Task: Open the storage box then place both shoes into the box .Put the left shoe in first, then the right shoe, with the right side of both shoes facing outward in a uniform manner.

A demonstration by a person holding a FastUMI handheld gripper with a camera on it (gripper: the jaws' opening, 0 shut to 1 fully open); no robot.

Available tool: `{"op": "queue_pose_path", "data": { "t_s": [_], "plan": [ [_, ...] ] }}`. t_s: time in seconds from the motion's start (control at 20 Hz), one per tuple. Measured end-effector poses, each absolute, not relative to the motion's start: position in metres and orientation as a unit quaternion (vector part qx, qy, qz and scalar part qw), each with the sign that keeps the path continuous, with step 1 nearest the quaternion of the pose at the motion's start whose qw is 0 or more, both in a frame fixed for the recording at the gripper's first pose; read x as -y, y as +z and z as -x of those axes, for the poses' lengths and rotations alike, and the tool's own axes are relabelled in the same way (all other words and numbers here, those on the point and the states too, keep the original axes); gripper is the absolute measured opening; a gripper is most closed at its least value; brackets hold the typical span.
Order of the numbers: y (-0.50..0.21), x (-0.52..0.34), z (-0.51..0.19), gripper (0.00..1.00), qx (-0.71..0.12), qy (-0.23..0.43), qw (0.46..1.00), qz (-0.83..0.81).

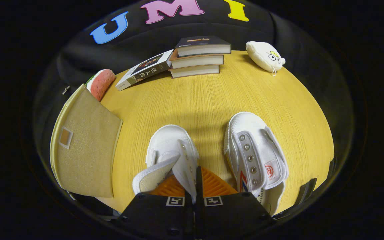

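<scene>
left shoe (170, 150): heel hidden by hand-held gripper (195, 190) | storage box (82, 150): interior unseen

- The gripper (194, 186) sits at the bottom centre of the frame, pointing up into the picture.
- Its two fingers (212, 185) are drawn nearly together, pinching a thin flap of the left shoe (172, 150) between them (only a narrow slit separates the pads).
- The dark gripper body spreads across the lower edge beneath the fingers.
</scene>
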State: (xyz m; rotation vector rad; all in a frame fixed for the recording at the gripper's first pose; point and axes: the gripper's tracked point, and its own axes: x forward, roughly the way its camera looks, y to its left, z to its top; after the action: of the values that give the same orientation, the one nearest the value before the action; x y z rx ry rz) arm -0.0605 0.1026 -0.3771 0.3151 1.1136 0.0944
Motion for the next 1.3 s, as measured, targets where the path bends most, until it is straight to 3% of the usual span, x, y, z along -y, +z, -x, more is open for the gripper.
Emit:
{"op": "queue_pose_path", "data": {
  "t_s": [0.45, 0.8, 1.3],
  "plan": [
    [-0.266, -0.124, 0.030, 0.07, -0.510, 0.034, 0.828, -0.231],
    [-0.186, -0.201, 0.012, 0.06, -0.529, 0.055, 0.796, -0.289],
    [-0.195, -0.327, 0.011, 0.06, -0.600, 0.058, 0.748, -0.278]
  ]
}}
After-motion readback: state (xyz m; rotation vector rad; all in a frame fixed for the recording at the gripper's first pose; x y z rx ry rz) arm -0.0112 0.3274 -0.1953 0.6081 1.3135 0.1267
